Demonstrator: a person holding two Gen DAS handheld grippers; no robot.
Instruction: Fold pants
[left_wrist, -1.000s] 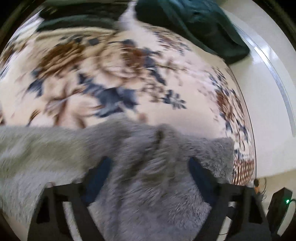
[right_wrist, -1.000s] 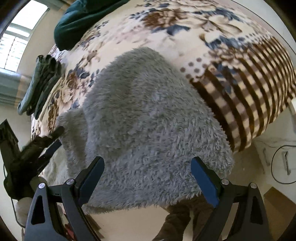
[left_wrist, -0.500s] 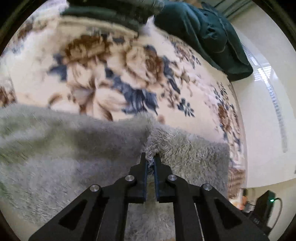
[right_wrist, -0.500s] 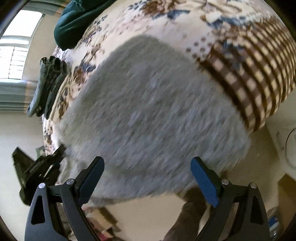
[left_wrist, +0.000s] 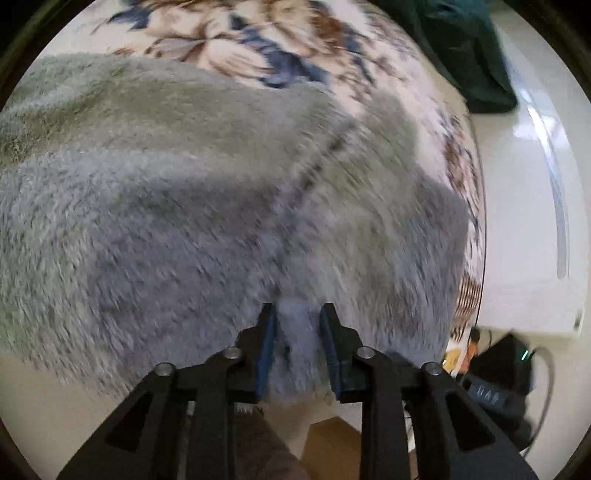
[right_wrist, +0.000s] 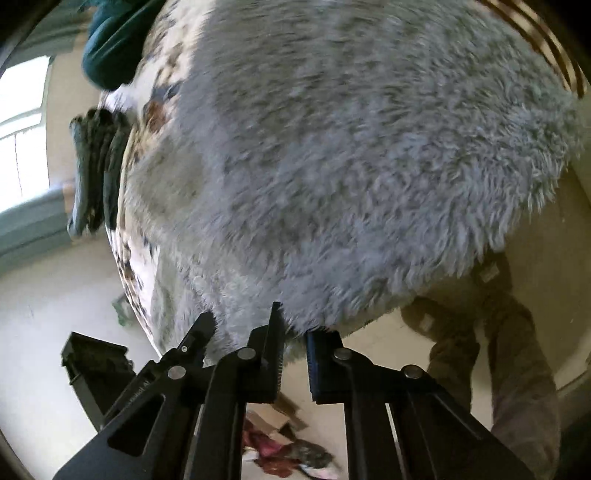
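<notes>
The grey fluffy pants (left_wrist: 207, 206) lie spread over a floral blanket (left_wrist: 258, 40) on a bed and hang over its near edge. My left gripper (left_wrist: 296, 314) is shut on a fold of the pants at the near edge, with grey fleece bunched between its blue pads. In the right wrist view the pants (right_wrist: 369, 155) fill most of the frame. My right gripper (right_wrist: 294, 325) is closed down on the pants' hanging hem, the fleece caught between its jaws. The left gripper's fingers (right_wrist: 199, 332) show just to its left.
A dark green garment (left_wrist: 461, 48) lies at the bed's far corner, also in the right wrist view (right_wrist: 114, 44). Folded dark clothes (right_wrist: 96, 166) sit at the bed's far side. A black device with a green light (left_wrist: 509, 365) and cardboard are on the floor below.
My right gripper went from wide open to closed on the pants' hem. My left gripper, shut on the fleece, has pulled back to the bed's near edge. Both views moved closer to the pants.
</notes>
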